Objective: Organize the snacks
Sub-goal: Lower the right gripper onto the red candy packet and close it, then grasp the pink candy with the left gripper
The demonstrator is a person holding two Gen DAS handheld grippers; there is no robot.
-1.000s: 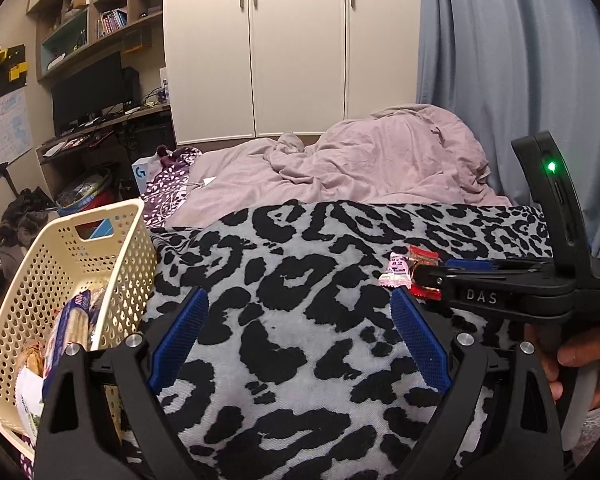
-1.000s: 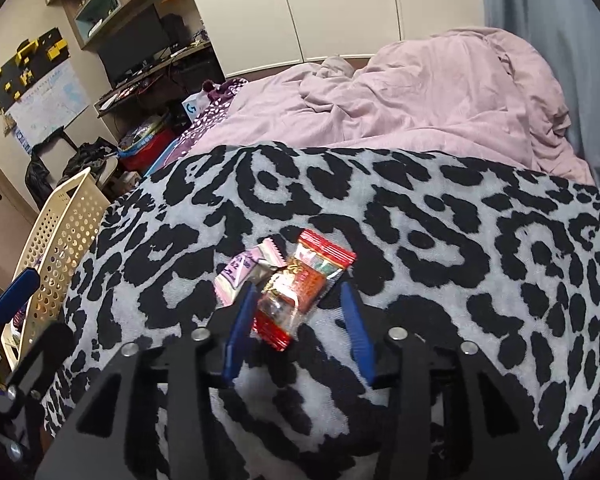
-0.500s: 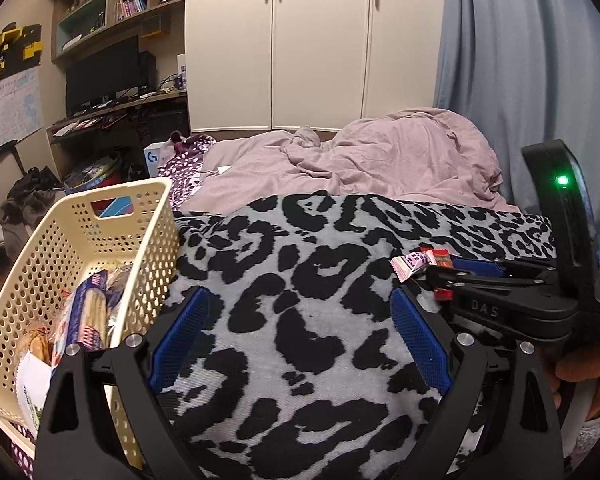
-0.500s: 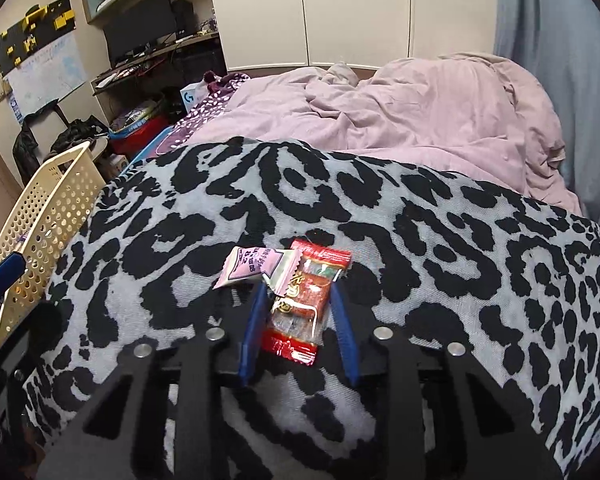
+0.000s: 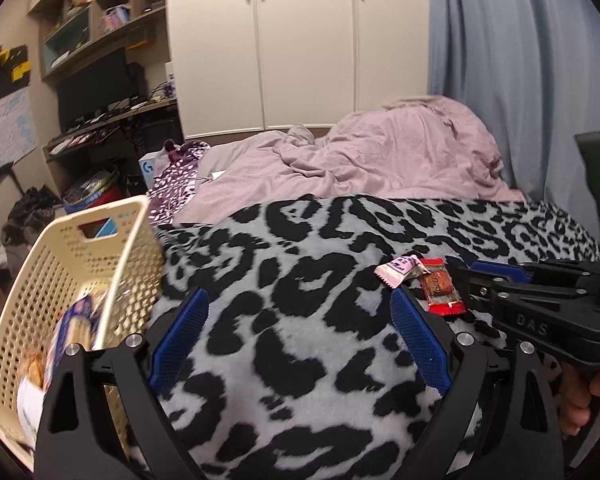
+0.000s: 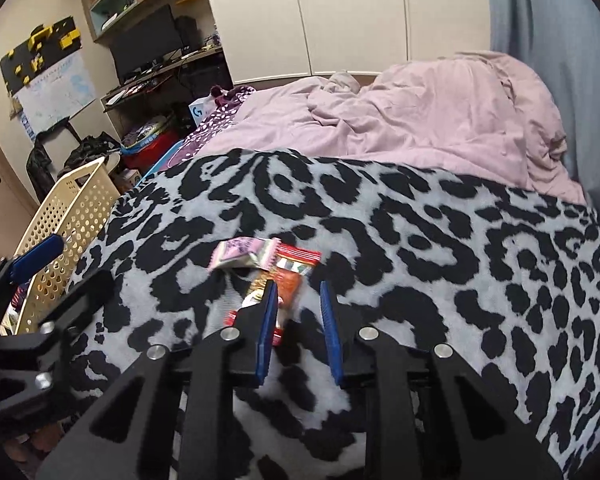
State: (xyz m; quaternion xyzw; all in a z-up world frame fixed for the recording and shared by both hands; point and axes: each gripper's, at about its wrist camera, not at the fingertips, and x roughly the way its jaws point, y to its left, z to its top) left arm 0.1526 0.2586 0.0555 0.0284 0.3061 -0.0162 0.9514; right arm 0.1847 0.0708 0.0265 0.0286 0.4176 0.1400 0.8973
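The left claw gapes wide over a plush leopard-print blanket, its ribbed blue pads holding nothing. Beside it stands a perforated cream plastic basket with packets inside. The right claw has narrowed around a glossy red wrapper, though a pinch cannot be confirmed. A crinkled pink packet touches the red one. Beyond lies a rumpled mauve duvet.
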